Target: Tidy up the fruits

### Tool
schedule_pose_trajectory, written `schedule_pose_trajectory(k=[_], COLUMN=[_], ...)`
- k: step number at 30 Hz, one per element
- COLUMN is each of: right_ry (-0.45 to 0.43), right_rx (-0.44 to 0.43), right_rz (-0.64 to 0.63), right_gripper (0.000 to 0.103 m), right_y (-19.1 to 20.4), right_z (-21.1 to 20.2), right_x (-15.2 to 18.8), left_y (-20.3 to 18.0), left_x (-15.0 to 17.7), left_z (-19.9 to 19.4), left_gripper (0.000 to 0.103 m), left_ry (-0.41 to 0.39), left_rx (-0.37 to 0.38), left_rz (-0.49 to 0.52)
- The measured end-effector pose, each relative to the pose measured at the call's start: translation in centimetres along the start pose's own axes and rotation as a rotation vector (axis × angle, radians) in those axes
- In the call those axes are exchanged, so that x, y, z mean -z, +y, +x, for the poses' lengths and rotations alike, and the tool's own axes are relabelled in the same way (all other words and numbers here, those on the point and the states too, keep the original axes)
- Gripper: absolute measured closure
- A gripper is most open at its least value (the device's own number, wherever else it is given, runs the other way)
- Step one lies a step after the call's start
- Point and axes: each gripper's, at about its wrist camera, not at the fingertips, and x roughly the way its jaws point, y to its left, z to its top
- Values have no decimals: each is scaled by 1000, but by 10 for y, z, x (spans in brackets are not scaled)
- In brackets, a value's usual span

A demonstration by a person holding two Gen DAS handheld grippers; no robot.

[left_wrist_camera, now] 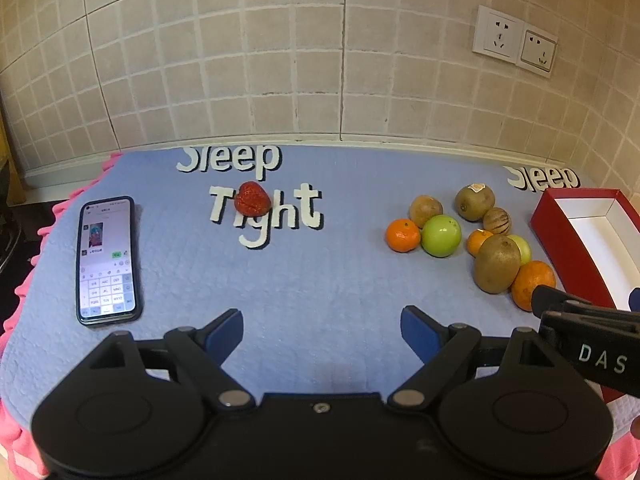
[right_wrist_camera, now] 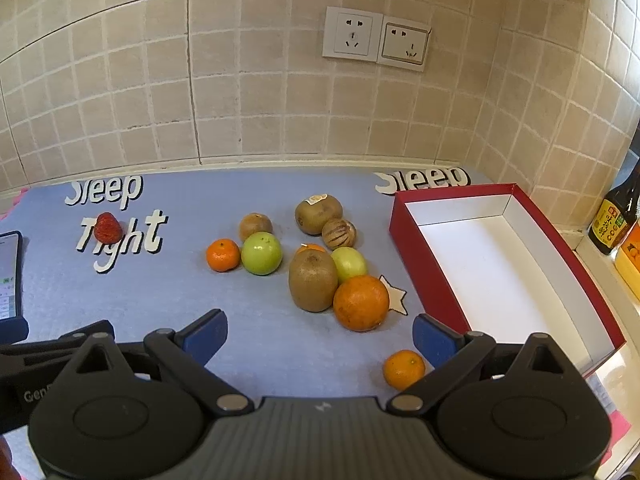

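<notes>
the red box [right_wrist_camera: 430, 280] is seen at 2 o'clock from the right gripper [right_wrist_camera: 318, 334], its long axis running from 6 toward 11 o'clock, the white inside showing. the blue mat [left_wrist_camera: 320, 280] is spread beneath everything. the fruits are clustered at 12 o'clock of the right gripper: a large kiwi [right_wrist_camera: 313, 280] set upright, its long axis toward 12, touched by a large orange [right_wrist_camera: 361, 303]; a small mandarin [right_wrist_camera: 404, 369] lies just beside the right finger. a strawberry [left_wrist_camera: 252, 199] is seen at 11 o'clock from the left gripper [left_wrist_camera: 322, 332], tip pointing toward 7 o'clock. both grippers are held wide apart, nothing between the pads.
</notes>
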Motion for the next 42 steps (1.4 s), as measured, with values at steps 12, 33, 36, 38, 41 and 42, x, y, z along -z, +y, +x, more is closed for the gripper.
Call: schedule_pose_trajectory(k=[12,33,36,38,41,42], right_ry=[-2,7,10,10,13,13], right_rx=[-19,-28,-28,-27,-25,-25], right_rz=[4,9,12,12,13,14], right_gripper=[3,3,3,3,3,3], right_y=[2,-1,-1,-1,-2,-3], right_z=[-1,0,1,2,3,3], right_x=[3,5,6,5,5,5], left_y=[-2,-1,-2,-3,-3,-3], left_x=[3,6,6,5,5,5], left_z=[0,5,7,8,9,10], left_gripper=[1,1,1,1,1,1], left_ry=[14,25,27,28,29,30], left_rx=[-13,-13,-11,-11,-9,-9], left_rz=[0,-3,-1,1,2,2])
